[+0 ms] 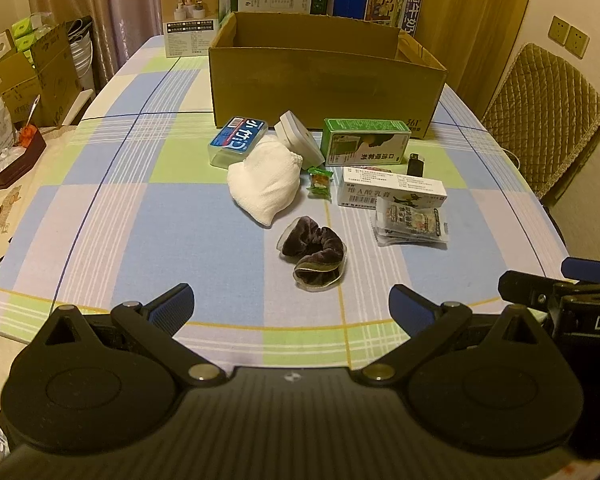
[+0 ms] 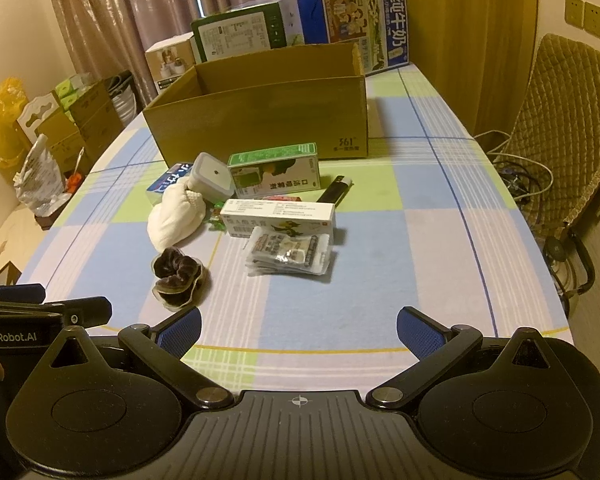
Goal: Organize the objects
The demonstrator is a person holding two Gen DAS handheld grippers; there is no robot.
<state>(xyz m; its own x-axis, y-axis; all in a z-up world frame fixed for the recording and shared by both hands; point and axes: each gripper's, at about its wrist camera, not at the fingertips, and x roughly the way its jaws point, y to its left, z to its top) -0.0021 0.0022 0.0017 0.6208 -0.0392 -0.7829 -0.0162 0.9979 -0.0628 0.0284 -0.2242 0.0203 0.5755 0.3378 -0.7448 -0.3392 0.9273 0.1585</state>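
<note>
Objects lying loose on the checked table in the left wrist view, in front of an open carton: blue-lidded case, white cloth, white container, green box, candy, black lighter, white box, sachets, dark scrunchie nearest. Left claw wide open, empty, above the near table edge. Right claw at the frame's right, spread unclear.

Right wrist view: same objects before the carton; scrunchie left of sachets, white box behind them, touching. Right claw wide open, empty. Left claw at the left edge.
</note>
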